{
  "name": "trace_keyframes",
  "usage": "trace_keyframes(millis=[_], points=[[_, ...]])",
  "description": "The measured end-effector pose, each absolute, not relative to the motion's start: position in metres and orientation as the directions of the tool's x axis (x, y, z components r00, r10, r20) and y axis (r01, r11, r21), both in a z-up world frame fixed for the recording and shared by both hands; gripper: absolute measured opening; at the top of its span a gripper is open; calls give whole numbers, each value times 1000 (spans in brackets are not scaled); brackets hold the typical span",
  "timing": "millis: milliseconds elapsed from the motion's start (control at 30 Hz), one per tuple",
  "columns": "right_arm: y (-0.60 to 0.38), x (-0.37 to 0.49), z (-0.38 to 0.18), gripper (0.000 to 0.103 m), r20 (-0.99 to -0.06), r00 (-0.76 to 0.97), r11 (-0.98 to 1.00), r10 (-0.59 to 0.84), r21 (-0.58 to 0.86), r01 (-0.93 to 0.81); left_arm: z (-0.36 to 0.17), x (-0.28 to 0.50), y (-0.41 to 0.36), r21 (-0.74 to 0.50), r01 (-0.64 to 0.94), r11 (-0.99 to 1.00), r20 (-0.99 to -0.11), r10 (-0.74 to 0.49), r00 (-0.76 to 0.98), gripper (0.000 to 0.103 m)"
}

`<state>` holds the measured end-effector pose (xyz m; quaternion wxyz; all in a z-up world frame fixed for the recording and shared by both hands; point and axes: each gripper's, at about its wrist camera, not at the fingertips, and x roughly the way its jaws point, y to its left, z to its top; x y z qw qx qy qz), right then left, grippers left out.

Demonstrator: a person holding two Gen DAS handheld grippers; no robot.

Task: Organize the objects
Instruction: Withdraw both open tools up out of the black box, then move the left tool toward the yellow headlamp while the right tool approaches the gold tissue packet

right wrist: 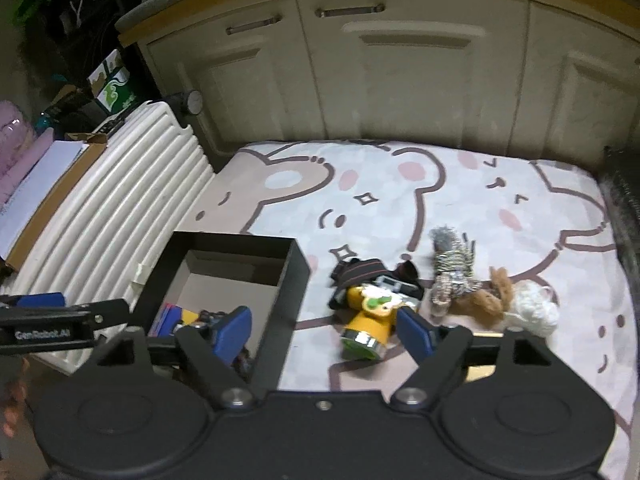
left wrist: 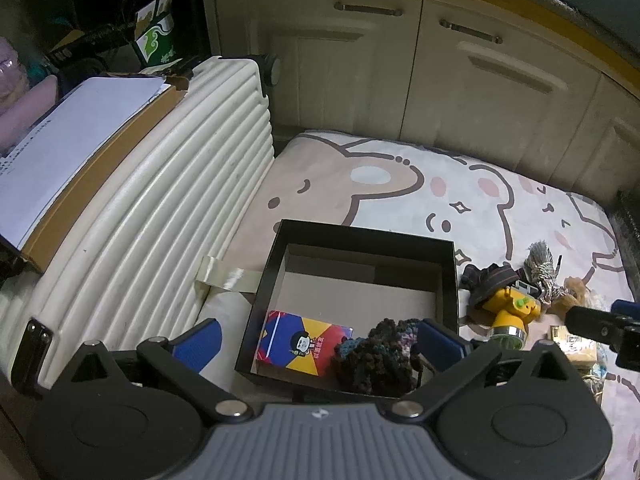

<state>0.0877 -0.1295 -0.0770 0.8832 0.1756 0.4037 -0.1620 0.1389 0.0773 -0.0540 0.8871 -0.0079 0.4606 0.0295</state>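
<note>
A black open box (left wrist: pixel 448 276) (right wrist: pixel 298 276) stands on a cartoon-print mat. Inside it lie a red, blue and yellow card box (left wrist: pixel 302 344) and a dark knitted piece (left wrist: pixel 376 356). My left gripper (left wrist: pixel 320 344) hovers over the box's near side, open, with nothing pressed between its blue pads (left wrist: pixel 200 344). To the right of the box lies a yellow lamp-like toy (right wrist: pixel 366 320) (left wrist: pixel 512 316) on black straps (right wrist: pixel 360 272). My right gripper (right wrist: pixel 325 334) hangs open above the box's right wall and the yellow toy, gripping nothing.
A grey-white rope toy (right wrist: pixel 450 268), a brown plush (right wrist: pixel 486 300) and a white fluffy ball (right wrist: pixel 534 306) lie right of the yellow toy. A ribbed white suitcase (left wrist: pixel 168 200) with a cardboard box and papers (left wrist: pixel 72 140) flanks the left. Cream cabinet doors (right wrist: pixel 400 80) close the far side.
</note>
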Motion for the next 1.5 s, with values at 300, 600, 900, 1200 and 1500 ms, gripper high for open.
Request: trace_keyframes(millis=[300, 600, 900, 1200, 1500], points=[[-133, 71, -78, 101, -762, 607, 877, -224, 114, 467, -55, 133, 74, 37, -67, 997, -816, 69, 574, 103], [-142, 63, -78, 103, -759, 604, 868, -243, 107, 484, -53, 132, 66, 13, -52, 999, -806, 41, 591, 103], [-174, 31, -80, 103, -756, 582, 818, -299, 111, 564, -57, 135, 31, 12, 18, 1000, -793, -2, 609, 103], [-205, -4, -85, 103, -755, 559, 764, -344, 121, 633, -63, 139, -9, 10, 98, 995, -791, -52, 609, 103], [-226, -26, -94, 103, -756, 546, 718, -363, 146, 680, -69, 142, -39, 19, 156, 988, -785, -82, 615, 103]])
